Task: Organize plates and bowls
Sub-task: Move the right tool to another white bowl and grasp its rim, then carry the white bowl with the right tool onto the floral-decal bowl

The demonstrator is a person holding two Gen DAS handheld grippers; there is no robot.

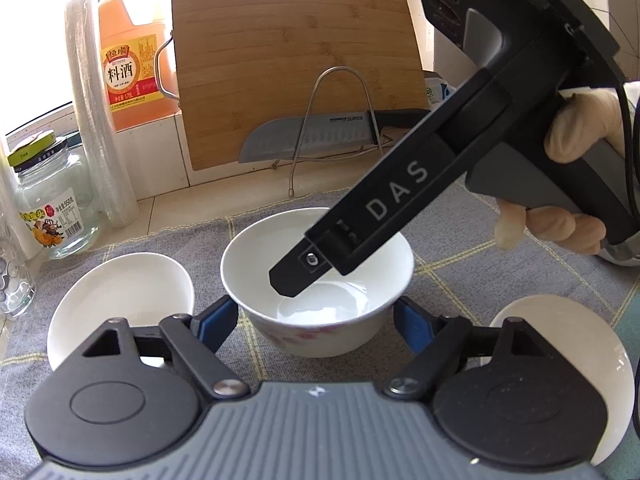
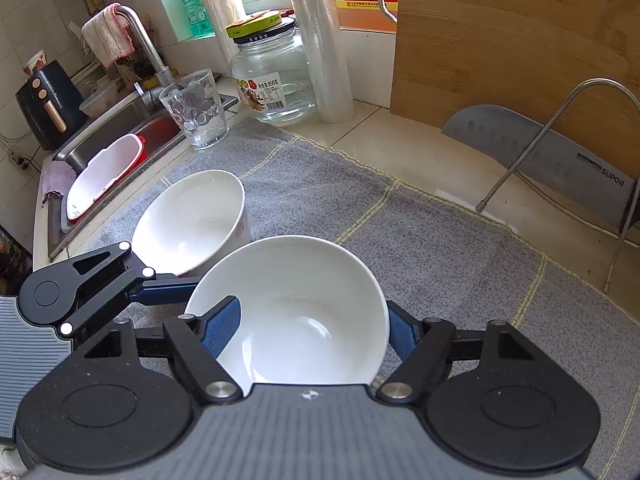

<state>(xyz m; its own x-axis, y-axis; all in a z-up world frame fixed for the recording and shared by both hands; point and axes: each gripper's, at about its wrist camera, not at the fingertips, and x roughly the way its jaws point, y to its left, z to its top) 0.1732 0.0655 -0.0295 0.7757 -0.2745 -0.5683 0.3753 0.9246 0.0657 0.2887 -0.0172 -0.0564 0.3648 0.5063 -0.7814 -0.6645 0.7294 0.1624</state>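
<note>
Bowl (image 2: 296, 316) on grey mat (image 2: 440, 248), just right of second bowl (image 2: 188, 220), sits pinched between my right gripper (image 2: 314, 332) pads, left gripper (image 1: 316, 320) spread alongside; I lift level, avoid clipping neighbour.

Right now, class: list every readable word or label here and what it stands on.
"料酒": orange bottle.
"SUPOR": knife blade.
"DAS": right gripper.
"950": glass jar label.
Smaller print on the bottle and jar: too small to read.
</note>
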